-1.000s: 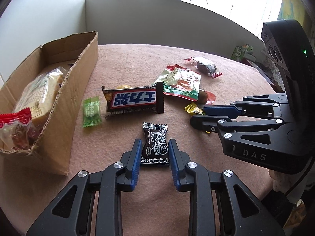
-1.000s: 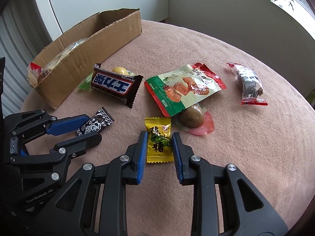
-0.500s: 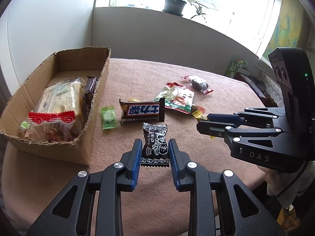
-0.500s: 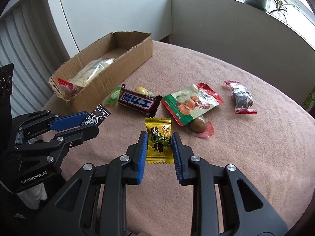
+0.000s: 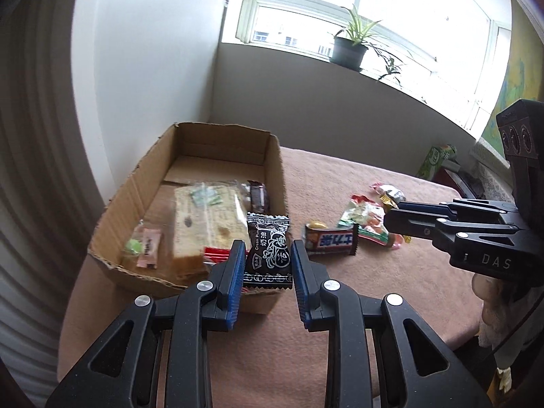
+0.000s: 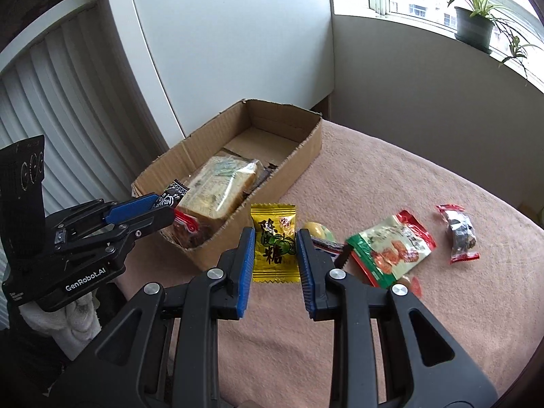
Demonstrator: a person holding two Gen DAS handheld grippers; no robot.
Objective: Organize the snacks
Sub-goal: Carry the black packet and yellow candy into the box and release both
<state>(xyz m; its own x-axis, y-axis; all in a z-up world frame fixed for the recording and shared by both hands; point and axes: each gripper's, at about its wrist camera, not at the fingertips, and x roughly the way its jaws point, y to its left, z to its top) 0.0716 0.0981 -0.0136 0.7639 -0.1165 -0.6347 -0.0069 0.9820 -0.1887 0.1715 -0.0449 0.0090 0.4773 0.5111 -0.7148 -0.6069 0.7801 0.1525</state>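
Pink-clothed table (image 6: 391,204) now sits lower in both views than a second ago: both claws have lifted off it and swung toward the cardboard box (image 5: 275,170), centre frame. Left gripper (image 5: 268,258) is clamped on the black candy (image 5: 268,250), right gripper (image 6: 275,250) on the yellow candy (image 6: 273,241). Both picks held; drop into the box looks next, with four or five snacks left on the table at right.

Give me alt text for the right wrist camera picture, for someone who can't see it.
The right tongs hold a yellow candy above a pink-covered table. To the left, the left tongs hold a black candy over an open cardboard box of wrapped snacks. More snack packets lie loose on the table to the right.
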